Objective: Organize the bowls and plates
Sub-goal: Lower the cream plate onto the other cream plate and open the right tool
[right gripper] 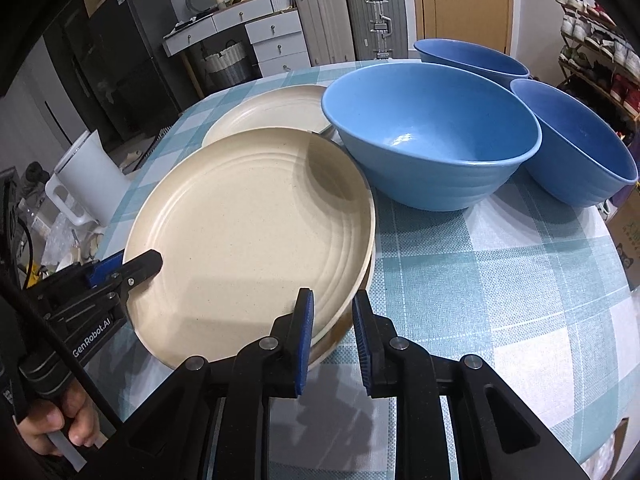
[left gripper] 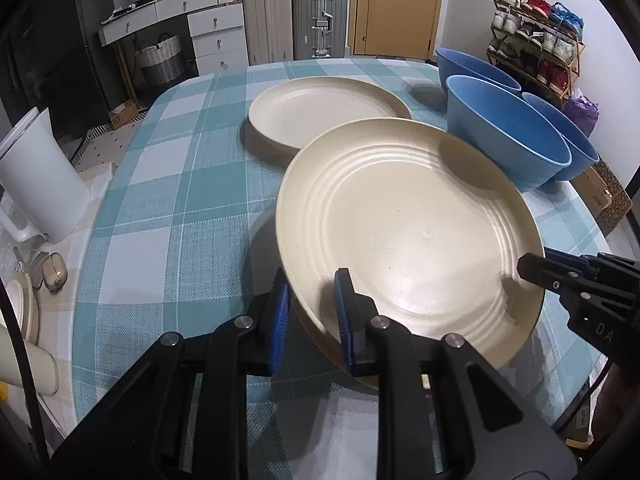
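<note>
A cream ridged plate (left gripper: 408, 224) is held tilted above the checked tablecloth (left gripper: 168, 184); it also shows in the right wrist view (right gripper: 256, 232). My left gripper (left gripper: 312, 312) is shut on its near-left rim, one pad inside and one outside. My right gripper (right gripper: 332, 332) is shut on its near-right rim and shows at the right edge of the left wrist view (left gripper: 532, 270). A second cream plate (left gripper: 324, 112) lies on the table behind. Three blue bowls stand at the right: a near one (right gripper: 432, 136), one to the right (right gripper: 576, 144) and a far one (right gripper: 472, 56).
A white kettle (left gripper: 36, 176) stands off the table's left edge. Suitcases (left gripper: 296, 16), white drawers (left gripper: 216, 36) and a shoe rack (left gripper: 536, 40) are beyond the table. A cardboard box (left gripper: 608, 196) sits past the right edge.
</note>
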Motion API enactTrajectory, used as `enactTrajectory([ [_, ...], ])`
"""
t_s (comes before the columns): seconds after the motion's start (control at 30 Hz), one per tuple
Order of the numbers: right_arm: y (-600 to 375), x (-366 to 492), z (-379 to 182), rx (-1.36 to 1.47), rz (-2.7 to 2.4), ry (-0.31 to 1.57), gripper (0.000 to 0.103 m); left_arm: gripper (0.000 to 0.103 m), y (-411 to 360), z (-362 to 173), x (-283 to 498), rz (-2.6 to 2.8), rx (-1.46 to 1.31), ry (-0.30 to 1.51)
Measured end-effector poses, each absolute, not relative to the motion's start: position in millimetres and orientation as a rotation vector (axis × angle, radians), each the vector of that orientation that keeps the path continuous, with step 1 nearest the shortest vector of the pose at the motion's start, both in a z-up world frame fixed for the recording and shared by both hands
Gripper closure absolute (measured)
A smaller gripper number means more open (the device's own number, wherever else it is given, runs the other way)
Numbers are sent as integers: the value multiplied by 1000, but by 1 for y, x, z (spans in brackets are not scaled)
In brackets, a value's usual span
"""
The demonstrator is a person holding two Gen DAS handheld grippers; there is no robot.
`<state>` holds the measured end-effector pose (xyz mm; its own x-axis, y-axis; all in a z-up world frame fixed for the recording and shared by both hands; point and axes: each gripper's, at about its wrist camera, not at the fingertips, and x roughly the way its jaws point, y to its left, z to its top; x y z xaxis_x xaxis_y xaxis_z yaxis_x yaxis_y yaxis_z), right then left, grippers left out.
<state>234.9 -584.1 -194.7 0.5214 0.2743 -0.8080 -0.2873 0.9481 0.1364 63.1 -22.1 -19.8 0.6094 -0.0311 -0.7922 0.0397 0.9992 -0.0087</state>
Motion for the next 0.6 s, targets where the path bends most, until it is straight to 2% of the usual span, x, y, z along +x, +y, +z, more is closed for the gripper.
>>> enactTrajectory([
  [0.6, -575, 238, -202, -72, 315, 992, 80, 84, -33, -28, 63, -31, 91, 944],
])
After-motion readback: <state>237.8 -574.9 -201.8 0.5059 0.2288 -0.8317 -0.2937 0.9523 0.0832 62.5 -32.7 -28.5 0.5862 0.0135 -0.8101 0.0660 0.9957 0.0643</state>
